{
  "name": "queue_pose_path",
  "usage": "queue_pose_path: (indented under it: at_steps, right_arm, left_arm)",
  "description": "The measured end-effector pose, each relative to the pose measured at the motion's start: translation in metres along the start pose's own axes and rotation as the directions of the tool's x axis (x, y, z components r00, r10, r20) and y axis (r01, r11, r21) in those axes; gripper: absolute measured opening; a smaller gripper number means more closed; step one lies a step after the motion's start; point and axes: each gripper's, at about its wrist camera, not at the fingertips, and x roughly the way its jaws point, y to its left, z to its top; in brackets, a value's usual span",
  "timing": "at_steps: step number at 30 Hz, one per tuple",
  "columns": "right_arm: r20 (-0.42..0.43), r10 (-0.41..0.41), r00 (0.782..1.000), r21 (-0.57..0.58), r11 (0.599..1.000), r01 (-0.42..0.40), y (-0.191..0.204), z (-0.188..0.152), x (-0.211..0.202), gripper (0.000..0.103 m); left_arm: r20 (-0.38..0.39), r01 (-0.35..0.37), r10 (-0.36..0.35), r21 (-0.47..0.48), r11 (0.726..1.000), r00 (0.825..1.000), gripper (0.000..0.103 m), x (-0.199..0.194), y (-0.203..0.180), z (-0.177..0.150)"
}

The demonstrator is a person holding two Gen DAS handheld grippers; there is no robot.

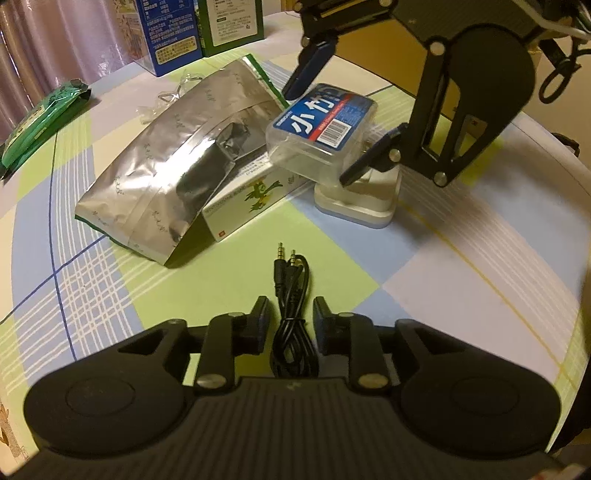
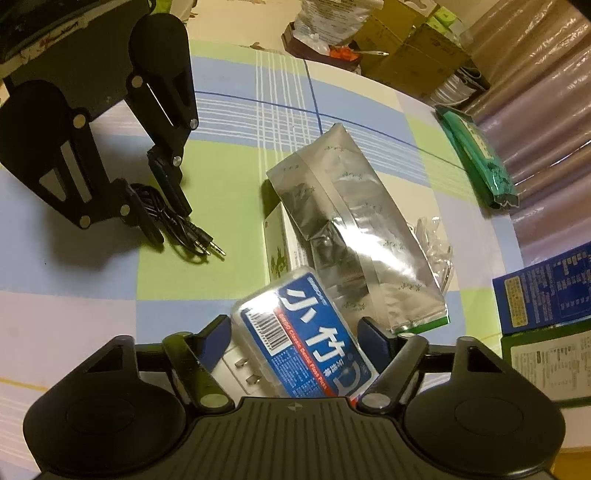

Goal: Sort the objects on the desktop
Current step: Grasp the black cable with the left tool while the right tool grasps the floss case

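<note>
My left gripper is open over a coiled black audio cable that lies on the checked tablecloth between its fingers; the cable also shows in the right wrist view. My right gripper straddles a clear plastic box with a blue label, its fingers on both sides of it; the box leans on a white charger and a small white carton. A silver foil bag lies over the carton.
A green packet lies at the far left table edge. Blue and green boxes stand at the back. Crumpled clear plastic lies behind the foil bag. Cardboard boxes stand beyond the table.
</note>
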Motion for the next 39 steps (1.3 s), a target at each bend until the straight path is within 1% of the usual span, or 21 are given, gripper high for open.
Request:
queue_pose_path:
  at_steps: [2, 3, 4, 5, 6, 7, 8, 9, 14, 15, 17, 18, 19, 22, 30, 31, 33, 34, 36, 39]
  right_arm:
    - [0.004, -0.008, 1.0, -0.001, 1.0, 0.008, 0.001, 0.001, -0.002, 0.063]
    - [0.01, -0.012, 1.0, 0.001, 1.0, 0.012, 0.002, 0.001, -0.004, 0.059]
    - [0.024, -0.021, 0.999, -0.001, 1.0, 0.021, 0.003, 0.002, -0.007, 0.05]
    - [0.032, -0.03, 0.999, 0.001, 1.0, 0.03, 0.003, 0.004, -0.01, 0.046]
    - [0.037, -0.037, 0.999, 0.002, 0.999, 0.037, 0.003, 0.005, -0.013, 0.037]
    - [0.037, -0.042, 0.998, 0.0, 0.999, 0.042, 0.003, 0.007, -0.014, 0.025]
    - [0.034, -0.043, 0.998, 0.0, 0.999, 0.043, 0.002, 0.009, -0.016, 0.018]
    - [0.023, -0.04, 0.999, 0.001, 0.999, 0.04, 0.002, 0.01, -0.015, 0.009]
    - [0.009, -0.048, 0.999, -0.021, 0.999, 0.048, 0.004, 0.009, -0.016, 0.009]
    - [0.009, -0.054, 0.999, -0.024, 0.998, 0.054, 0.003, 0.007, -0.017, 0.012]
    - [0.011, -0.055, 0.998, -0.008, 0.998, 0.055, -0.002, 0.002, -0.018, 0.03]
    - [0.015, -0.055, 0.998, 0.014, 0.998, 0.055, -0.006, -0.001, -0.018, 0.054]
    - [0.027, -0.049, 0.998, 0.034, 0.998, 0.048, -0.01, -0.003, -0.019, 0.067]
    - [0.035, -0.009, 0.999, 0.107, 0.994, 0.005, -0.023, -0.006, -0.017, 0.068]
    - [-0.01, 0.074, 0.997, 0.203, 0.977, -0.07, -0.039, -0.004, 0.011, 0.067]
    - [-0.013, 0.077, 0.997, 0.22, 0.973, -0.072, -0.04, -0.005, 0.012, 0.059]
    - [0.006, 0.081, 0.997, 0.248, 0.965, -0.08, -0.041, -0.006, 0.01, 0.058]
    - [0.014, 0.072, 0.997, 0.262, 0.962, -0.073, -0.041, -0.006, 0.007, 0.057]
    - [0.028, 0.038, 0.999, 0.293, 0.955, -0.044, -0.042, -0.007, -0.001, 0.056]
    - [0.032, -0.029, 0.999, 0.364, 0.931, 0.015, -0.046, -0.01, -0.02, 0.055]
  left_arm:
    - [0.003, 0.0, 0.0, -0.007, 1.0, 1.0, 0.024, 0.0, 0.002, -0.001]
    - [0.003, -0.001, 0.001, -0.012, 1.0, 1.0, 0.024, -0.002, 0.001, -0.003]
    - [0.004, 0.001, -0.001, -0.019, 1.0, 1.0, 0.024, -0.001, 0.002, -0.003]
    - [0.005, 0.003, -0.003, -0.024, 1.0, 1.0, 0.024, -0.001, 0.003, -0.003]
    - [0.006, 0.004, -0.004, -0.027, 1.0, 1.0, 0.024, -0.001, 0.003, -0.003]
    - [0.006, 0.005, -0.005, -0.03, 1.0, 1.0, 0.024, -0.001, 0.003, -0.003]
    - [0.006, 0.005, -0.005, -0.031, 1.0, 1.0, 0.025, -0.001, 0.004, -0.002]
    - [0.005, 0.005, -0.005, -0.031, 1.0, 1.0, 0.025, 0.0, 0.004, -0.002]
    - [0.009, 0.009, -0.009, -0.028, 1.0, 1.0, 0.025, -0.001, 0.003, -0.003]
    - [0.011, 0.01, -0.01, -0.028, 1.0, 1.0, 0.025, -0.002, 0.002, -0.005]
    - [0.015, 0.013, -0.012, -0.029, 0.999, 1.0, 0.026, -0.001, 0.003, -0.005]
    - [0.017, 0.014, -0.013, -0.032, 0.999, 1.0, 0.027, -0.001, 0.004, -0.005]
    - [0.017, 0.014, -0.014, -0.033, 0.999, 1.0, 0.028, -0.001, 0.004, -0.005]
    - [0.02, 0.021, -0.02, -0.037, 0.999, 1.0, 0.03, 0.001, 0.006, -0.004]
    - [0.019, 0.031, -0.03, -0.034, 0.999, 0.999, 0.03, 0.003, 0.009, -0.001]
    - [0.019, 0.031, -0.03, -0.036, 0.999, 0.999, 0.03, 0.003, 0.01, -0.001]
    - [0.017, 0.031, -0.03, -0.041, 0.999, 0.999, 0.029, 0.003, 0.01, -0.001]
    - [0.014, 0.031, -0.03, -0.042, 0.999, 0.999, 0.026, 0.003, 0.009, 0.0]
    - [0.01, 0.03, -0.029, -0.046, 0.998, 1.0, 0.012, 0.002, 0.008, 0.0]
    - [-0.005, 0.008, -0.009, -0.069, 0.998, 1.0, 0.011, 0.0, 0.0, 0.0]
